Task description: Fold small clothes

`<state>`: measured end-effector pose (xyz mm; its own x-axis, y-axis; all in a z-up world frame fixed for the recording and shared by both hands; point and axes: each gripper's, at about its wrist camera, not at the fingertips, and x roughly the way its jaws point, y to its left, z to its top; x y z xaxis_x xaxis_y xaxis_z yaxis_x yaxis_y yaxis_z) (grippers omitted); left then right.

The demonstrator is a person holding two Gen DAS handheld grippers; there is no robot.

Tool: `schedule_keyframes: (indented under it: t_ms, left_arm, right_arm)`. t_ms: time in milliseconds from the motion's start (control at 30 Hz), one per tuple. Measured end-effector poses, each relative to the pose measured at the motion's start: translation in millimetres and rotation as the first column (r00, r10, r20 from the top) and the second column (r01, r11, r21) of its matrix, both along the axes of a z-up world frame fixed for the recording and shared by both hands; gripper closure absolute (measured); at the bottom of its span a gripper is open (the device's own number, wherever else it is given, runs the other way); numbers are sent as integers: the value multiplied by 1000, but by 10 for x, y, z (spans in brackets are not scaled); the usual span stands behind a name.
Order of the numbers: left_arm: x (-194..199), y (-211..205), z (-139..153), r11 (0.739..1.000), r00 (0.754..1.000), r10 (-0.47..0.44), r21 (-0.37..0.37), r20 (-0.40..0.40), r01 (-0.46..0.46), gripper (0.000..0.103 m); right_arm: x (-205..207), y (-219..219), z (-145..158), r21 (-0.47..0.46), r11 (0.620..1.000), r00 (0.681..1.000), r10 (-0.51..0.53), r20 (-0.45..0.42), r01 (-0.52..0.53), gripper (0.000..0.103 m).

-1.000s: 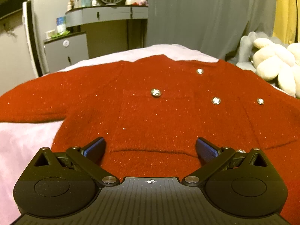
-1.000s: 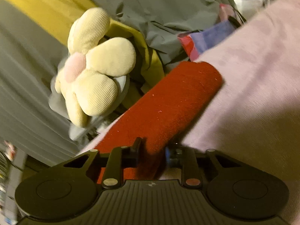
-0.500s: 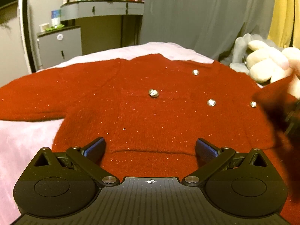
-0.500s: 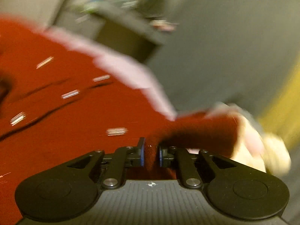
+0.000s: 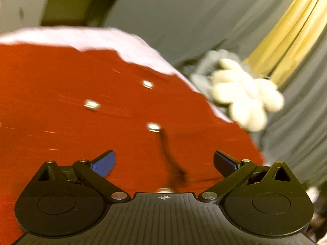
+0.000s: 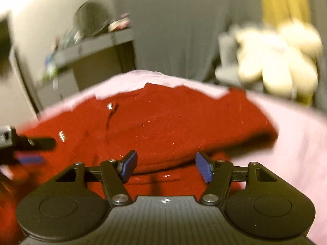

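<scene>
Right wrist view: my right gripper (image 6: 166,166), jaws just parted and gripping nothing, hovers at lower centre over the red sweater (image 6: 167,126); my left gripper (image 5: 163,163) gapes empty.

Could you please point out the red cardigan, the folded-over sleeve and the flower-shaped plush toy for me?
red cardigan (image 5: 67,106): left wrist view, on its front panel.
folded-over sleeve (image 6: 184,126): right wrist view, mid-sleeve, lying across the body.
flower plush toy (image 5: 247,96): left wrist view, on its cream petals.

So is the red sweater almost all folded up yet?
Not yet. One sleeve already lies folded across the red sweater. The right gripper has just been opening, with nothing between its jaws, and the left gripper is open too. The rest of the sweater looks spread flat on the pink sheet, unfolded.
</scene>
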<state>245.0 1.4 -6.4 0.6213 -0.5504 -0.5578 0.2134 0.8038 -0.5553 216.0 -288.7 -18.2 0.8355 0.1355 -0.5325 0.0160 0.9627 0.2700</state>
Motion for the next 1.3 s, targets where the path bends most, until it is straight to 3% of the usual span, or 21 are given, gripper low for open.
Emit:
schedule_keyframes:
  t_ms: [67, 133, 233, 400, 433, 500, 533, 567, 667, 767, 867, 1000, 1133, 1233, 1300]
  left_arm:
    - [129, -141, -50, 998, 998, -40, -48, -49, 37, 0]
    - [278, -261, -131, 997, 992, -40, -77, -118, 31, 2]
    - [451, -371, -277, 993, 975, -26, -114, -219, 0, 14]
    - [582, -484, -366, 995, 969, -8, -103, -247, -18, 18]
    - [608, -503, -366, 993, 968, -13, -120, -250, -18, 23]
    - [685, -558, -428, 991, 953, -28, -136, -303, -14, 49]
    - [714, -578, -473, 991, 945, -26, -135, -326, -19, 54]
    - [740, -614, -512, 992, 942, -22, -126, -335, -22, 66]
    - [758, -624, -471, 997, 950, -6, -81, -311, -20, 91]
    - [758, -550, -249, 997, 976, -13, -80, -218, -5, 91]
    - [748, -397, 77, 1000, 996, -5, 4, -85, 6, 91]
    - [782, -89, 342, 992, 998, 57, 112, 39, -61, 91]
    - [876, 240, 245, 963, 987, 154, 217, 35, -158, 90]
    - [933, 379, 38, 970, 984, 173, 180, -51, -161, 87]
    - [967, 420, -77, 975, 978, 184, 145, -101, -169, 68]
  right_arm:
    - [-38, -63, -76, 101, 995, 1000, -9, -15, 10, 49]
    - [-45, -93, -123, 106, 994, 999, -22, -26, 25, 52]
    - [-132, -176, -183, 145, 988, 998, -55, -26, 59, 52]
    - [-171, -312, -358, 221, 967, 991, -109, -71, 122, 52]
    - [-165, -326, -388, 231, 964, 990, -115, -76, 129, 52]
    - [-145, -336, -424, 249, 959, 990, -119, -80, 135, 52]
    - [-145, -339, -423, 254, 958, 990, -121, -76, 136, 52]
    - [-150, -340, -418, 257, 957, 990, -120, -72, 135, 52]
    - [-176, -362, -407, 272, 953, 991, -122, -60, 134, 52]
    - [-190, -405, -403, 287, 947, 989, -137, -50, 145, 52]
    - [-195, -407, -379, 267, 951, 988, -153, -33, 156, 52]
    - [-194, -390, -350, 253, 955, 988, -154, -17, 153, 52]
    - [-150, -351, -356, 253, 957, 990, -142, -23, 143, 52]
    - [-86, -339, -334, 286, 950, 992, -124, -16, 123, 51]
    - [6, -359, -329, 347, 932, 994, -108, -10, 104, 51]
